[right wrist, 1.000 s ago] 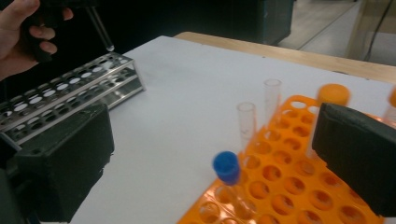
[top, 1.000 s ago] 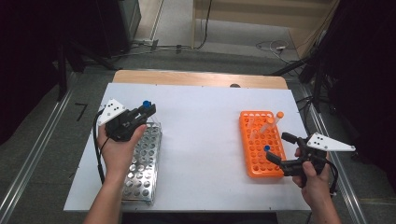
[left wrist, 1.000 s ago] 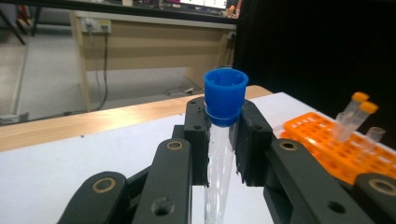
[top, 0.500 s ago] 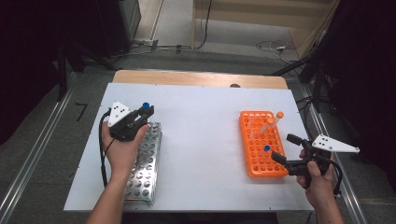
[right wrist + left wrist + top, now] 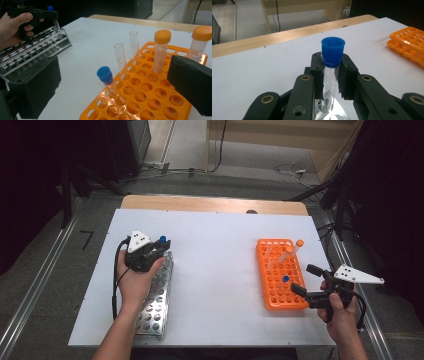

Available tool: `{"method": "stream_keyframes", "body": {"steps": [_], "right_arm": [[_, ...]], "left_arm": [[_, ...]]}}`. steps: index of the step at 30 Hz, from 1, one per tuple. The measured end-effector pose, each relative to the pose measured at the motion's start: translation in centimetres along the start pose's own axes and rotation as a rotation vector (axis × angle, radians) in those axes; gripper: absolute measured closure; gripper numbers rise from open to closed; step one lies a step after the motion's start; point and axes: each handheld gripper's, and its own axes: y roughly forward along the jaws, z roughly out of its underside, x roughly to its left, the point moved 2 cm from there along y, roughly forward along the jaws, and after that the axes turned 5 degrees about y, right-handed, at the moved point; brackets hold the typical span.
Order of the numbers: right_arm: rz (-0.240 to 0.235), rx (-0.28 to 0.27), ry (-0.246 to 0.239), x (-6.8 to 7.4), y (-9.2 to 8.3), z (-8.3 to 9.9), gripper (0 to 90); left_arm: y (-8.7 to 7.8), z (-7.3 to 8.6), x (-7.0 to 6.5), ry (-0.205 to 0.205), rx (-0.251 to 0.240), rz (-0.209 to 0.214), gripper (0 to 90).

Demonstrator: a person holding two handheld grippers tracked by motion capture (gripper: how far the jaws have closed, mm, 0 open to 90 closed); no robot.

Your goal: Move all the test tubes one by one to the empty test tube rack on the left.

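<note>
- My left gripper [image 5: 329, 75] is clamped on a blue-capped tube [image 5: 331, 62], pads squeezing the clear glass just under the cap, tube standing upright.
- It's sitting over the far end of the metal rack [image 5: 155, 295], and from the left gripper view the bottom tip looks like it's right at a hole, though I can't tell if it's actually in.
- To do this bit well I'd keep the tube dead vertical, line the tip up with one hole, and lower slowly so the glass doesn't scrape the metal edge. Let go only once it's seated.
- My right gripper [image 5: 310, 281] has its jaws apart, nothing in them, parked just off the near right corner of the orange rack [image 5: 280, 300].
- That rack has another blue-capped tube [image 5: 110, 85] leaning, two bare glass tubes and two orange-capped ones, so I'd go in from above, not sideways.
- Room-wise: loads of bare white table [image 5: 215, 270] between the racks. The metal rack runs close to the near left table edge, so no shoving it.
</note>
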Motion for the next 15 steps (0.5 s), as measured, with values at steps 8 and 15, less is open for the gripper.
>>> {"method": "stream_keyframes", "body": {"steps": [8, 15], "right_arm": [[0.020, 0.042, -0.033, 0.21, 0.69, 0.47, 0.0], [0.022, 0.058, -0.048, 0.17, 0.95, 0.74, 0.0]], "left_arm": [[0.10, 0.16, -0.12, 0.004, 0.084, -0.003, 76.9], [0.25, 0.18, -0.21, 0.007, 0.121, -0.006, 72.3]]}}
